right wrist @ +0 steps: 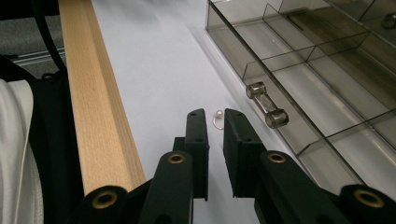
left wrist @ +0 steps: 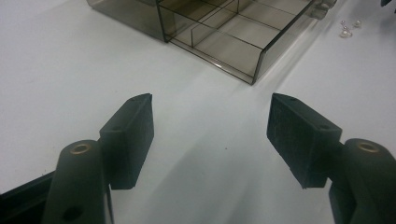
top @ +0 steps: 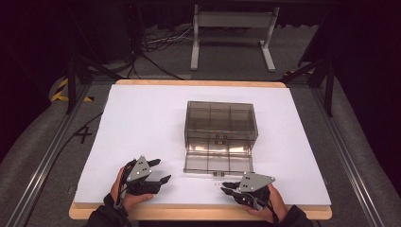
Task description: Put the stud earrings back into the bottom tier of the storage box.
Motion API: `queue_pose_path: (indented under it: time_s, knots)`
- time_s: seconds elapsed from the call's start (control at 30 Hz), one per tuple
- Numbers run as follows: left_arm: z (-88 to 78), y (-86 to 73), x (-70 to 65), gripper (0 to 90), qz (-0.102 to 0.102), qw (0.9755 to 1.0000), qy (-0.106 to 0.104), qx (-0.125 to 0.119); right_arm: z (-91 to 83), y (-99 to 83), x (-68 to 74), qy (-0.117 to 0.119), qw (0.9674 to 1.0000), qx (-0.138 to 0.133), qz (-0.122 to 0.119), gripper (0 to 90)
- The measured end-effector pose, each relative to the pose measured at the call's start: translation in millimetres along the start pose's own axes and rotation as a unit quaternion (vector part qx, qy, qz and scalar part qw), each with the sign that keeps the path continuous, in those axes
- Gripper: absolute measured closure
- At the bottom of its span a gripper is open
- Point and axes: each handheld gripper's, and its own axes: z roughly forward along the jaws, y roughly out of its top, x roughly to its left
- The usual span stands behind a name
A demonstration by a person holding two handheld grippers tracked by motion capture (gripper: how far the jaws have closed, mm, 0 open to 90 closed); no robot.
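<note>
A smoky clear plastic drawer box (top: 220, 119) stands mid-table, its bottom drawer (top: 218, 161) pulled out toward me and its compartments bare. A few tiny pearl-like jewellery pieces (top: 217, 175) lie on the white sheet in front of the drawer. My left gripper (top: 161, 170) rests at the near left, jaws wide open with nothing between them (left wrist: 210, 121); the drawer's corner (left wrist: 254, 60) is ahead of it. My right gripper (top: 224, 187) lies near the drawer front. Its jaws (right wrist: 214, 116) stand a narrow gap apart, and a small pearl ring (right wrist: 218, 122) lies just past the tips.
The drawer's clear bar handle (right wrist: 267, 105) sits right of my right jaws. The table's wooden front edge (right wrist: 93, 102) runs close on their left. A white sheet (top: 142, 123) covers the tabletop. A grey metal stand (top: 231, 33) and cables are on the floor beyond.
</note>
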Motion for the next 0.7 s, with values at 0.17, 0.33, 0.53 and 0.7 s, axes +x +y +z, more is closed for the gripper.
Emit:
queue_pose_path:
  time_s: [0.17, 0.33, 0.53, 0.7]
  knots:
    - [-1.0, -0.6, -0.4, 31.8, -0.001, 1.0, 0.002, -0.004, 3.9, 1.2, -0.2, 0.008, 1.0, 0.002, 0.001, 81.3]
    - [-1.6, -0.9, -0.5, 31.2, 0.002, 1.0, 0.002, -0.005, 13.3, 1.4, -0.9, 0.005, 0.9998, 0.017, 0.0, 81.5]
    - [-1.2, -0.7, -0.5, 31.1, 0.0, 1.0, 0.001, -0.003, 18.7, -0.1, -3.9, -0.006, 0.9997, 0.02, 0.009, 82.7]
    - [-0.9, -0.6, 0.1, 31.1, -0.001, 1.0, 0.0, -0.002, 18.1, -2.0, -7.8, -0.007, 0.9996, 0.015, 0.024, 82.2]
